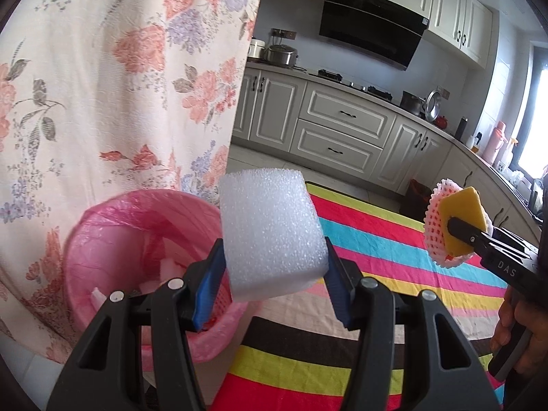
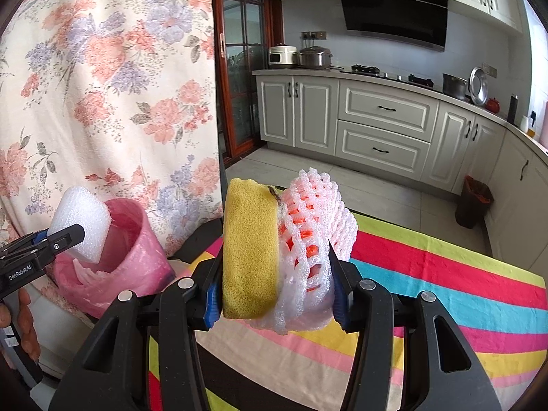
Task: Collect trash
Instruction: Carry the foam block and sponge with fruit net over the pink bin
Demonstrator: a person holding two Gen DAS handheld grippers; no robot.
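Above the pink bin (image 1: 113, 239), left tongs (image 1: 274, 270) clamp white foam (image 1: 270, 233).

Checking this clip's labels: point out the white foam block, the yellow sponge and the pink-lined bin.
white foam block (image 1: 270, 229), left wrist view, middle of its broad face.
yellow sponge (image 2: 249, 253), right wrist view, middle of its yellow side.
pink-lined bin (image 1: 113, 212), left wrist view, rear rim of the liner.

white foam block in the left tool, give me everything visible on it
The white foam block is a chunky rectangular piece of beaded, slightly translucent packing foam with rounded corners and no visible damage. It is clamped between the blue pads of the left tool, held in the air and tilted. It sits beside the rim of the pink bag-lined bin, not inside it. Only the pads touch it.
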